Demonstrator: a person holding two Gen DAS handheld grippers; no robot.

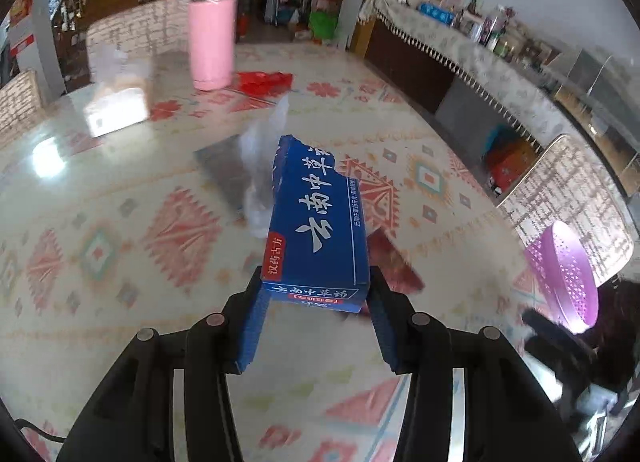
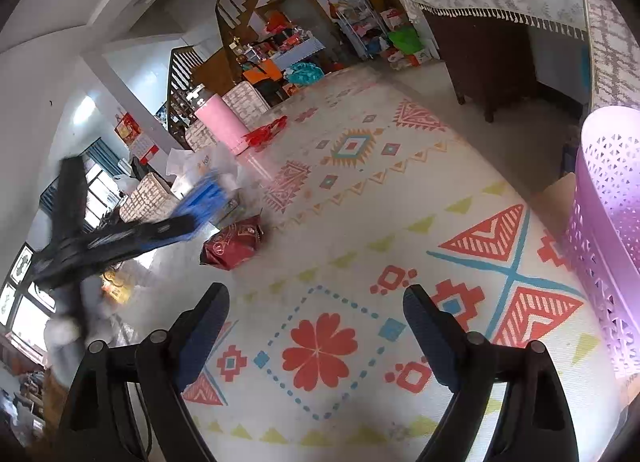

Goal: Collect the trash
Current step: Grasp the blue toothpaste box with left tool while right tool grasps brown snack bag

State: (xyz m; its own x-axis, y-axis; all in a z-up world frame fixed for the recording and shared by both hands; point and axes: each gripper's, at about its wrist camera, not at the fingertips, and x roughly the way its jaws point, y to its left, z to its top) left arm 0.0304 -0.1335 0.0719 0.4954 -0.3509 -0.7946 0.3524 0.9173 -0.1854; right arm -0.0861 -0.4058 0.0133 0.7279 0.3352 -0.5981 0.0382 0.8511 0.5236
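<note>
Blue toothpaste box held up over the patterned tabletop (image 1: 120, 222), in the left gripper's jaws.

A lilac perforated basket (image 2: 608, 230) stands at the tabletop's right edge; a pink flask (image 1: 212, 42) stands upright toward the far edge, with a dark red packet (image 2: 234, 244) nearer the middle. The left gripper (image 1: 316, 294) has its jaws clamped on the near end of the blue toothpaste box (image 1: 316, 230), lifted clear of the cloth. The right gripper (image 2: 316, 302) hangs wide open, empty.

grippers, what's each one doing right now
left gripper: closed on the blue box, lifted off the table.
right gripper: open, holding nothing.
</note>
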